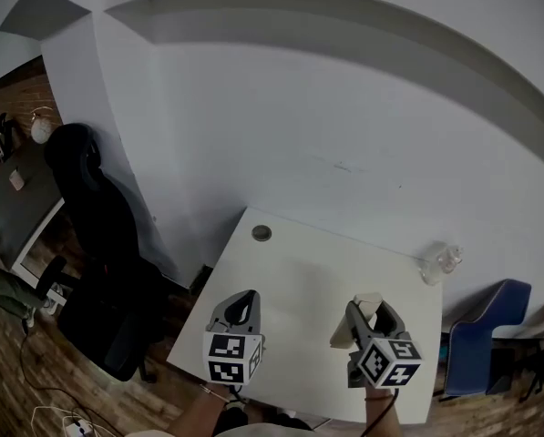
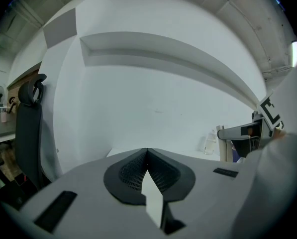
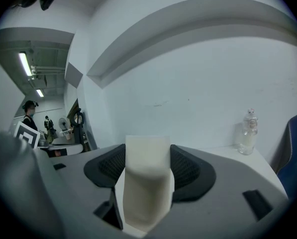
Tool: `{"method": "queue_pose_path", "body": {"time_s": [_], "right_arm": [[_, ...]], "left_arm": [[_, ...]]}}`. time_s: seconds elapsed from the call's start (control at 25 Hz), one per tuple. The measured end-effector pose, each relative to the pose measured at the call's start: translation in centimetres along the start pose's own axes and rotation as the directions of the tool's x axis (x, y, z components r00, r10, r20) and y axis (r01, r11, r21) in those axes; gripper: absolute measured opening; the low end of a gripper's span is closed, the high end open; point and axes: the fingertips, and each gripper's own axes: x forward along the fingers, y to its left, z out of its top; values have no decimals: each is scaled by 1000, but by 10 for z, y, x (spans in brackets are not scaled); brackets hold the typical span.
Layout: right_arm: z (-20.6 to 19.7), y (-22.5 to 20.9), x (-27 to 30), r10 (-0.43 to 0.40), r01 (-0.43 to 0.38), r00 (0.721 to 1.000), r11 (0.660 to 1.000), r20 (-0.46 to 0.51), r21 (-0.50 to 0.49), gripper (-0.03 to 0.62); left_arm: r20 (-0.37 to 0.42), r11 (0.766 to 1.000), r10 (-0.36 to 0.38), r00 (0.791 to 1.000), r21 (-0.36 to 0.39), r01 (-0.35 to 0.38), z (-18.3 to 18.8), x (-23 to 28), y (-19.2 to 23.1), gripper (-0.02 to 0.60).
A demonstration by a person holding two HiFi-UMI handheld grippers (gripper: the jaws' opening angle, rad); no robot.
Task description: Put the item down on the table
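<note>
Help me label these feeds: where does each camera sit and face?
Head view: on the head, steeply down onto the table; left tool, right tool show.
Left gripper view: on left tool, along its shut jaws toward the wall.
Right gripper view: on right tool, along jaws clamping a white block.
Shared: the bottle, all three.

The left gripper and the right gripper are built alike. Each has a smooth light-grey shell, rounded at the far end, with dark rectangular slots sunk into its top. The fingers are black with a fine mesh texture. At the near end each carries a white cube printed with black square markers.
</note>
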Motion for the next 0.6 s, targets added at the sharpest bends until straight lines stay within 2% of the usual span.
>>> {"method": "queue_pose_path", "body": {"time_s": [0.12,0.32,0.6], "right_arm": [[0,6,7,49,-49,999,999,-16,-17,295],[-3,27,25,122,-123,992,991,-27,-54,295],[-1,62,59,214,-218,976,965,-46,-146,295]], "left_arm": [[-5,999,34,999,-16,-34,-2,-7,5,15],[-9,995,100,995,3,-100,-8,-19,26,15],[-8,988,154,988,31,-153,-10,-26,58,15]]}}
